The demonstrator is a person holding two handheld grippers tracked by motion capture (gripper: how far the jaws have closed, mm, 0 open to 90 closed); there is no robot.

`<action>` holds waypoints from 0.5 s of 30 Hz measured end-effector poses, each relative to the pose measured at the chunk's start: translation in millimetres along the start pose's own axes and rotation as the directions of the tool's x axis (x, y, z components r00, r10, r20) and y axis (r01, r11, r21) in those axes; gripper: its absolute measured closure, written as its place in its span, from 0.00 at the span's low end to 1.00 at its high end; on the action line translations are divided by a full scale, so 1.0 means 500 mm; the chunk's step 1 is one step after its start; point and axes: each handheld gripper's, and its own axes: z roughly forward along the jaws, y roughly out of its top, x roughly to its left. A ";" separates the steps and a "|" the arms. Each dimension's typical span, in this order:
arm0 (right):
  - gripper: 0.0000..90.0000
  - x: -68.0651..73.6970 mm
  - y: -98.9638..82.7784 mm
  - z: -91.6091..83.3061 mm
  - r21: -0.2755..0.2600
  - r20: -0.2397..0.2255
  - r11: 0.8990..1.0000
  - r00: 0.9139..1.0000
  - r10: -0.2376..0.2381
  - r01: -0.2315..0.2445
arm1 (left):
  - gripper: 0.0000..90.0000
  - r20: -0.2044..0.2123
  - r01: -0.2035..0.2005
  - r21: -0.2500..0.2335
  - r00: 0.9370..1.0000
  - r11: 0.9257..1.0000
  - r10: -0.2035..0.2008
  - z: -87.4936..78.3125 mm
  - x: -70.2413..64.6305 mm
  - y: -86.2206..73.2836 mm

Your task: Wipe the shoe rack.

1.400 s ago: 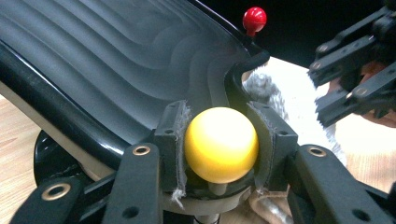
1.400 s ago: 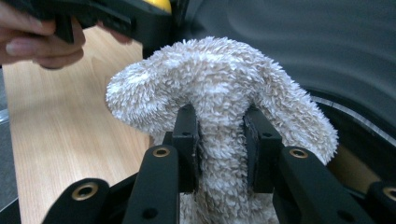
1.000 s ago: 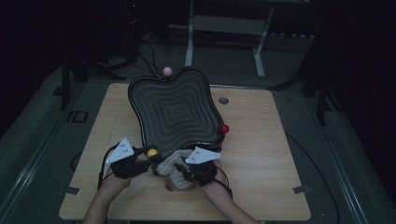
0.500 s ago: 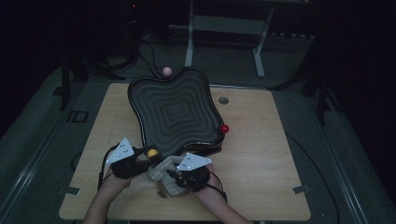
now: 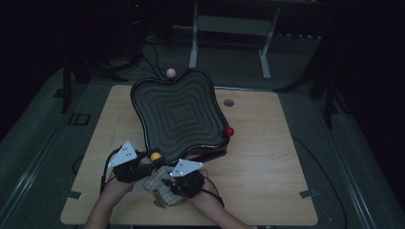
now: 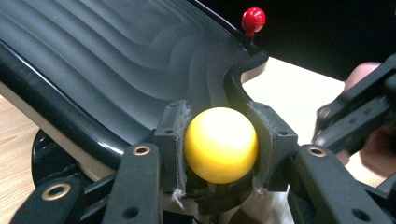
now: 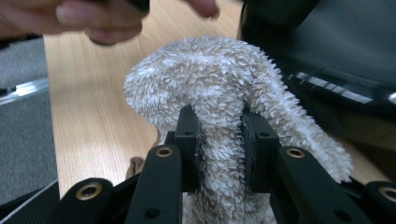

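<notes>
Currently the yellow knob (image 6: 220, 144) sits at the near edge of the black ridged tray (image 5: 179, 112), clamped between the pads of the left gripper (image 6: 219, 140); both pads press on its sides. In the high view the same knob (image 5: 155, 156) shows just beside the tray's near left corner, with the left gripper (image 5: 136, 164) directly in front of it.

The beige fluffy cloth (image 7: 219, 88) is bunched and pinched in the right gripper (image 7: 220, 149), its jaws clenched on a fold of it. In the high view the cloth (image 5: 160, 186) lies on the wooden table (image 5: 267, 162) near its front edge, between the two hands, and the right gripper (image 5: 184, 181) sits over it.

Further out, a red knob (image 5: 229, 131) stands at the tray's right corner and a pink knob (image 5: 170, 72) at its far edge. The tray rests tilted on a dark base. A small round fitting (image 5: 229, 102) is set in the table top, right of the tray.
</notes>
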 end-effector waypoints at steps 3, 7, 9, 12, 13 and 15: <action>0.79 0.008 0.007 -0.012 -0.006 -0.005 1.000 1.000 -0.014 0.014 | 0.66 0.001 -0.001 0.000 1.000 1.000 0.001 0.000 0.001 0.000; 0.79 0.002 0.012 -0.036 -0.037 0.023 0.999 0.999 -0.028 0.028 | 0.66 0.001 0.000 0.001 1.000 1.000 0.000 0.000 0.000 0.001; 0.79 -0.009 -0.001 -0.027 -0.007 0.021 1.000 1.000 -0.011 0.012 | 0.66 0.003 -0.001 0.003 1.000 1.000 0.001 0.000 0.001 0.001; 0.79 -0.014 -0.013 -0.026 0.018 0.018 1.000 1.000 -0.002 0.001 | 0.66 0.002 -0.001 0.003 1.000 1.000 0.001 0.000 0.001 0.001; 0.79 -0.015 -0.007 -0.044 -0.006 0.031 1.000 0.999 -0.009 0.009 | 0.66 0.003 -0.002 0.002 1.000 1.000 0.002 0.000 0.001 0.001; 0.79 -0.018 -0.004 -0.055 -0.019 0.047 1.000 0.999 -0.012 0.013 | 0.66 0.003 -0.001 0.001 1.000 1.000 0.001 0.000 0.001 0.000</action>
